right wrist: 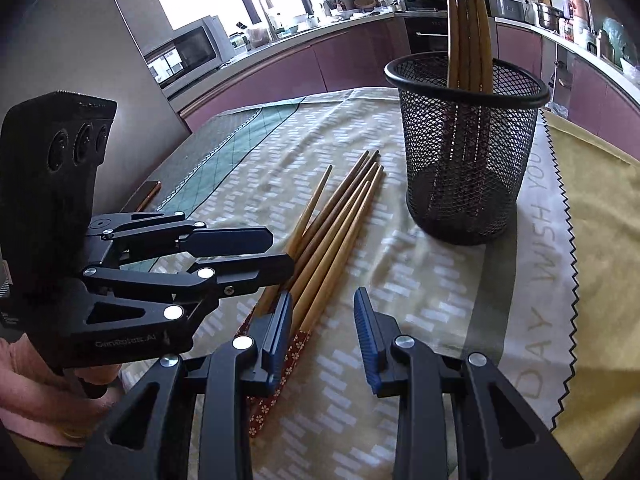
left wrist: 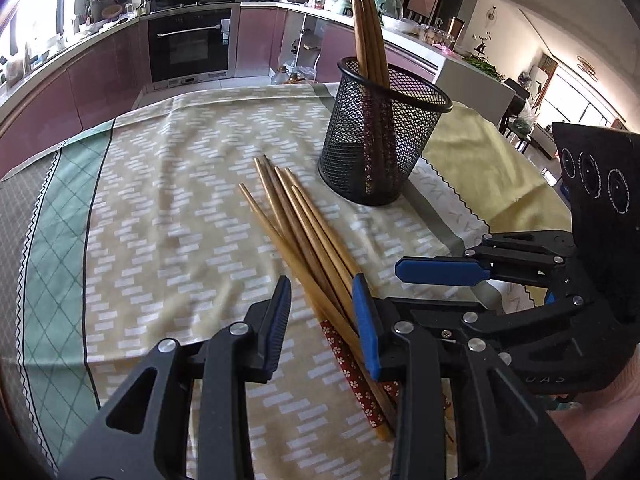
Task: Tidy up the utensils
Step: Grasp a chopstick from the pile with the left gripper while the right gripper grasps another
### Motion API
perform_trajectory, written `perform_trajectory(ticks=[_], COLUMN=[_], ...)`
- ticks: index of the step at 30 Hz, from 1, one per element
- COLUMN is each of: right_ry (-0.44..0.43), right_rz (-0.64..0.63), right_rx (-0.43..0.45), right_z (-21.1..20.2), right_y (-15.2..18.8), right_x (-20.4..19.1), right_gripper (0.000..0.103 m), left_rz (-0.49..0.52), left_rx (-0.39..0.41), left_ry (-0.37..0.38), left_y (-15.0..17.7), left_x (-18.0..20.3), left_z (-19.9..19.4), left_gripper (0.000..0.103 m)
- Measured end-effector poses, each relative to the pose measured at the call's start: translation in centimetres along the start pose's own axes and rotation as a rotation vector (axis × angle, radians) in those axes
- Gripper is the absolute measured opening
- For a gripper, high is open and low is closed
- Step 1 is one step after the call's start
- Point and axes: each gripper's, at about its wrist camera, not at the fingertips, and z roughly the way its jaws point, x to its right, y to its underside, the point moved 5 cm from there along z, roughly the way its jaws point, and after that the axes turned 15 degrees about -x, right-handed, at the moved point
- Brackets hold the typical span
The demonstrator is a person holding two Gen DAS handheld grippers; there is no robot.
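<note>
Loose chopsticks (left wrist: 304, 240) before mesh cup (left wrist: 384, 132)

Five wooden chopsticks (left wrist: 304, 236) lie loose on the bench's one patterned tablecloth (left wrist: 168, 184). One black mesh holder (left wrist: 384, 136) stands there, with about three more chopsticks (left wrist: 366, 20) in it. Two grippers are in view.

Table under patterned tablecloth (left wrist: 168, 184), loose chopsticks (left wrist: 304, 240), mesh holder (left wrist: 376, 148), yellow cloth (left wrist: 480, 160)

chopstick handles (left wrist: 376, 392) hidden behind left claw (left wrist: 322, 320), standing chopsticks (right wrist: 466, 20) cropped above
</note>
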Motion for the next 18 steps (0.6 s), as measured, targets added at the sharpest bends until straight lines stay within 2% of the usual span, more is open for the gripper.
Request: perform_trajectory(ticks=[11,18], right_ry=[0.043,0.064], right_rz=[-0.006,-0.011], right_rx=[-0.012,-0.022], right_z=[0.6,0.9], right_y=[0.2,-0.2], right_x=[0.0,-0.2], right_gripper=[0.029,0.028], left_rz=[-0.027,-0.05], left_rx=[-0.032,-0.033], left_ry=[0.037,0.053], left_y=[0.3,0.4], left_x=[-1.0,-1.9], left_z=[0.9,0.7], left_gripper=[0.014,0.009])
